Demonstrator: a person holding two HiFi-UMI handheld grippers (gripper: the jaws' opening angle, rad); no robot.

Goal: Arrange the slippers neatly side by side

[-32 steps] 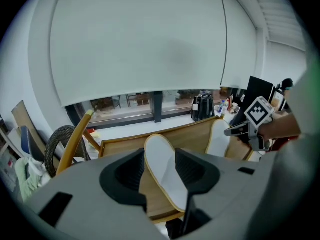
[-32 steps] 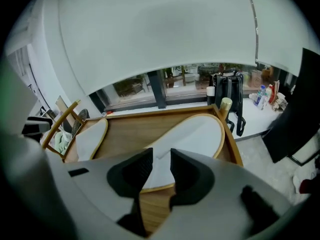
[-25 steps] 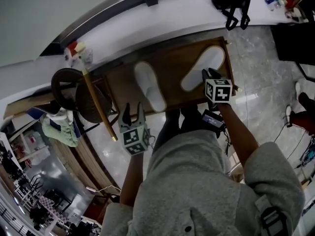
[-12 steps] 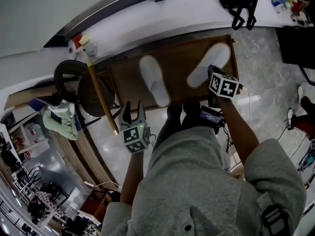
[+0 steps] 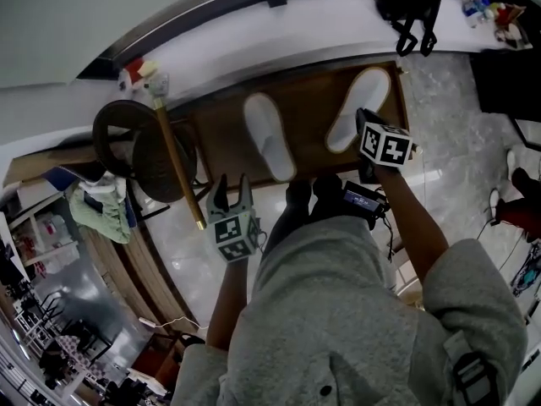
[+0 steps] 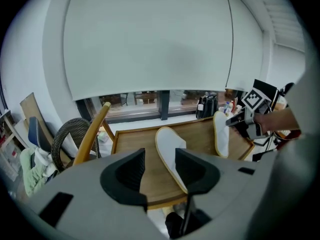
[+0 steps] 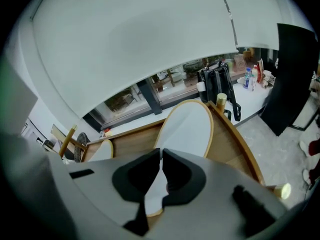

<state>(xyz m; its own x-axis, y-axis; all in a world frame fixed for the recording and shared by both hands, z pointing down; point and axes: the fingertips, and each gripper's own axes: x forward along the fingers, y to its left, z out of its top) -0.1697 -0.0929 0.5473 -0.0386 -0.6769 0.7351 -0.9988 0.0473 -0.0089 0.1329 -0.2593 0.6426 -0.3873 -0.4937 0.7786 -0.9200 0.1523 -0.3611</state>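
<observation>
While the person's right forearm stretches forward over the near edge of the low wooden table (image 5: pixel 314 100), the right gripper (image 5: pixel 362 118) sits at the heel end of the right slipper (image 5: pixel 359 106). Its 2 jaws are pressed almost together on that slipper's near rim, with a thin strip of white sole pinched between them in the right gripper view. The slipper lies on the table, slanting away toward the far right corner. The left arm is bent, and the left gripper (image 5: pixel 230 186) hangs over the floor just short of the table edge, its jaws spread wide with nothing in them. The left slipper (image 5: pixel 269 135) lies flat on the table beyond those jaws, well apart from the right one, the 2 toes angled away from each other.
</observation>
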